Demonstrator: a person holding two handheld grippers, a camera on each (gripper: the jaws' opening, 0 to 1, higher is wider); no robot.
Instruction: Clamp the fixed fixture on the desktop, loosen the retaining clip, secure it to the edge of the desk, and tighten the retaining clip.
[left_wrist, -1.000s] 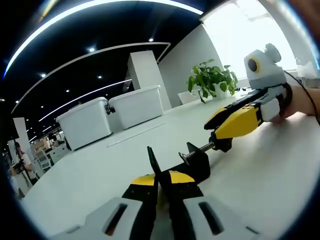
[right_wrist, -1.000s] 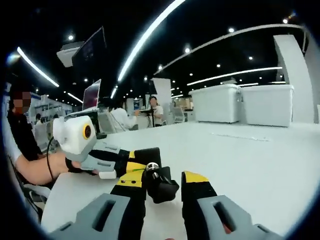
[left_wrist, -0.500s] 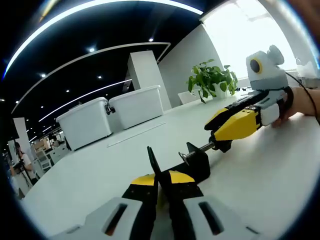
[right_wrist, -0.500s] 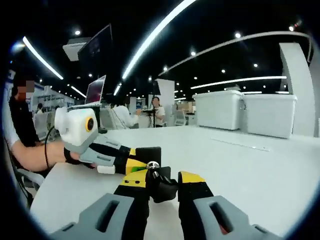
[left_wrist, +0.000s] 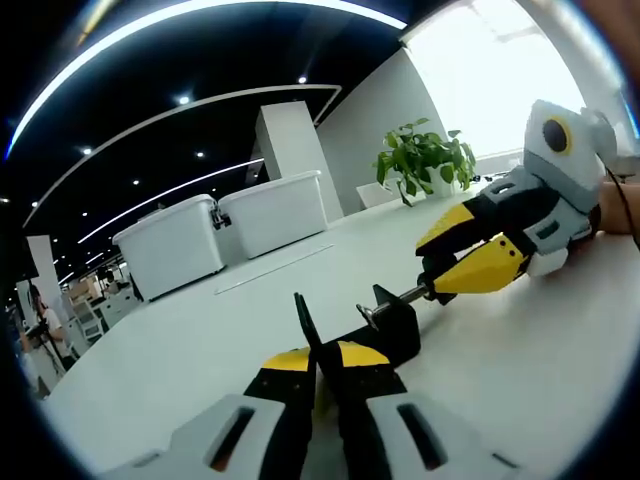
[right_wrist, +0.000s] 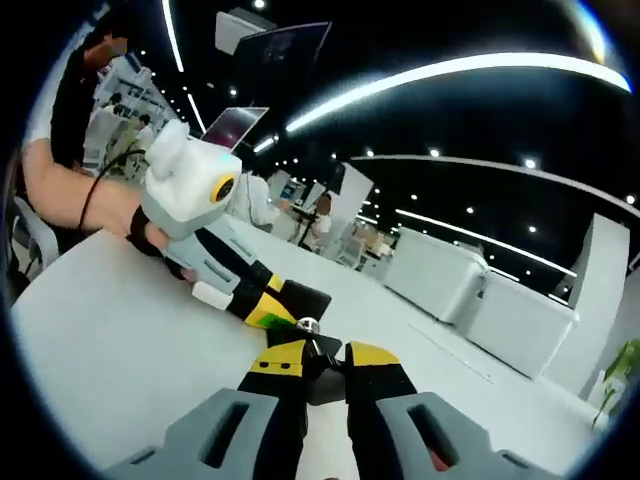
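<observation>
Rolled hard over the last second: right gripper (left_wrist: 468, 265), body now tilted and its jaws twisted about the screw axis, while the left gripper (left_wrist: 318, 362) sits put. Looks like a wrist turn on the retaining clip's knob (right_wrist: 312, 350), i.e. the loosening step in progress.

State now:
- Left gripper: jaws narrow, pinched on the thin black plate of the fixture (left_wrist: 390, 325). Holding it steady on the white desk (left_wrist: 520, 390).
- Right gripper: jaws narrow, closed on the black knob at the end of the threaded screw (left_wrist: 405, 296). Seen from the right gripper view, knob sits between the yellow tips with the shiny screw end (right_wrist: 308, 324) just above.
- Fixture: resting on the desktop, well in from any edge visible here, between the two grippers. Screw runs roughly level from the clamp body toward the right gripper.

Doing this step well, as a judgement:
- Keep rotation axis lined up with the screw; any off-axis twist levers the fixture out of the left grip.
- Keep left grip firm and low, pressing into the desk as a reaction point.
- Expect to regrip: one wrist roll gives only part of a turn, so release, unwind, re-close squarely on the knob.
- Open the clamp gap enough to pass the desk thickness before moving to the edge. Gap not readable from here.

Background: white bins (left_wrist: 215, 235), plant (left_wrist: 425, 160).
</observation>
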